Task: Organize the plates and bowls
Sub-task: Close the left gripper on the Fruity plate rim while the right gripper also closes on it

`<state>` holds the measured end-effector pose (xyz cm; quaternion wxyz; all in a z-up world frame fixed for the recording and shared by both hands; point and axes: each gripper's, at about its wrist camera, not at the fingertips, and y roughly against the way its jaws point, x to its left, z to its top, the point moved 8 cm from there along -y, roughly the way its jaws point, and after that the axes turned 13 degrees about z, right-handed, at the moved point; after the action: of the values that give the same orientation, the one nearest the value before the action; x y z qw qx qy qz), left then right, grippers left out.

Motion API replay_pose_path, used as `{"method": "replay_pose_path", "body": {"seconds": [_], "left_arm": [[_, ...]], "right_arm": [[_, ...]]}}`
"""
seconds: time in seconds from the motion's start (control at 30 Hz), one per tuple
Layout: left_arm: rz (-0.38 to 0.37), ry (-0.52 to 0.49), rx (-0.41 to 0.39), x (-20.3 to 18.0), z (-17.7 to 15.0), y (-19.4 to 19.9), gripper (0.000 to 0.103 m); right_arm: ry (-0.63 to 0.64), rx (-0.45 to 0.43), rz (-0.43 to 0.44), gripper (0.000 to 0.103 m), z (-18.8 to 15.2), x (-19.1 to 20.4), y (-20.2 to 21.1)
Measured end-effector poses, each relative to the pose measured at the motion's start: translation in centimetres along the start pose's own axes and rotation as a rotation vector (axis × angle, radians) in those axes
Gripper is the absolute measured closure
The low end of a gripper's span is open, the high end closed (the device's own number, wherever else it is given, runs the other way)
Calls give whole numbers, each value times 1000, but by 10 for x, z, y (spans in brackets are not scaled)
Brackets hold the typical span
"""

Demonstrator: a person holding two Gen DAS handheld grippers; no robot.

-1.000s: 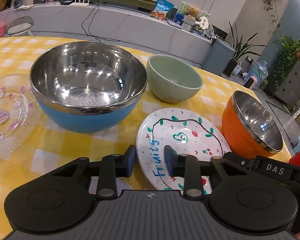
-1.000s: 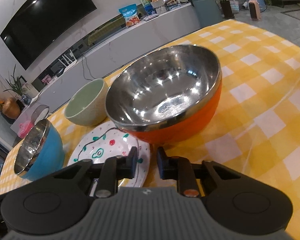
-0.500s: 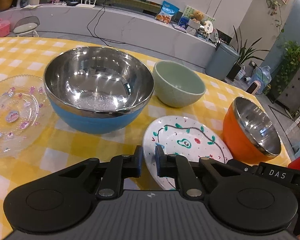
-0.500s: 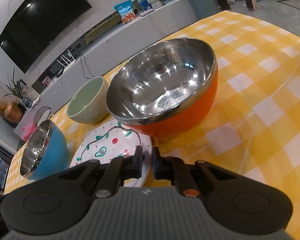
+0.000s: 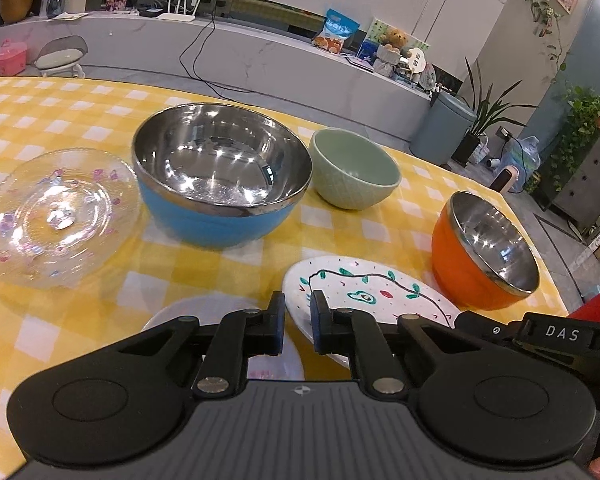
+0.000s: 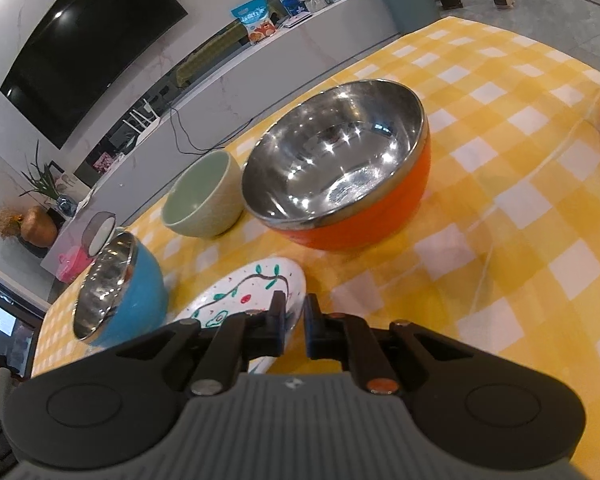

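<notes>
Blue bowl [image 5: 220,184] and clear glass plate [image 5: 56,216] sit far-left on the yellow check table [image 5: 80,120], orange bowl [image 6: 340,176] far-right. Painted white plate [image 5: 364,296] is pinched by both: left gripper [image 5: 298,322] clamped on its left rim, right gripper [image 6: 294,326] on its right. Keep both level, lift evenly so it doesn't twist out.
</notes>
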<state>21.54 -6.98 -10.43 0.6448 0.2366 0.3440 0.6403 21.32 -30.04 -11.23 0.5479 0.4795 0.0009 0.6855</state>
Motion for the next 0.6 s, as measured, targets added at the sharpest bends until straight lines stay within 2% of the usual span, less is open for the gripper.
{"method": "replay_pose_path", "body": {"seconds": [0.33, 0.37, 0.43, 0.47, 0.53, 0.6], "left_arm": [[3, 26, -30, 14, -10, 37, 90], [1, 31, -34, 17, -11, 41, 103], [-114, 53, -19, 13, -14, 53, 103], [-122, 51, -22, 10, -16, 61, 103], [-72, -5, -83, 5, -17, 75, 103], [-82, -14, -75, 3, -21, 76, 103]], "right_arm": [[12, 3, 37, 96, -14, 15, 23], [16, 4, 40, 96, -16, 18, 26], [28, 8, 51, 97, -22, 23, 30], [24, 26, 89, 102, -26, 30, 30], [5, 78, 155, 103, -40, 43, 28], [41, 99, 137, 102, -57, 56, 26]]}}
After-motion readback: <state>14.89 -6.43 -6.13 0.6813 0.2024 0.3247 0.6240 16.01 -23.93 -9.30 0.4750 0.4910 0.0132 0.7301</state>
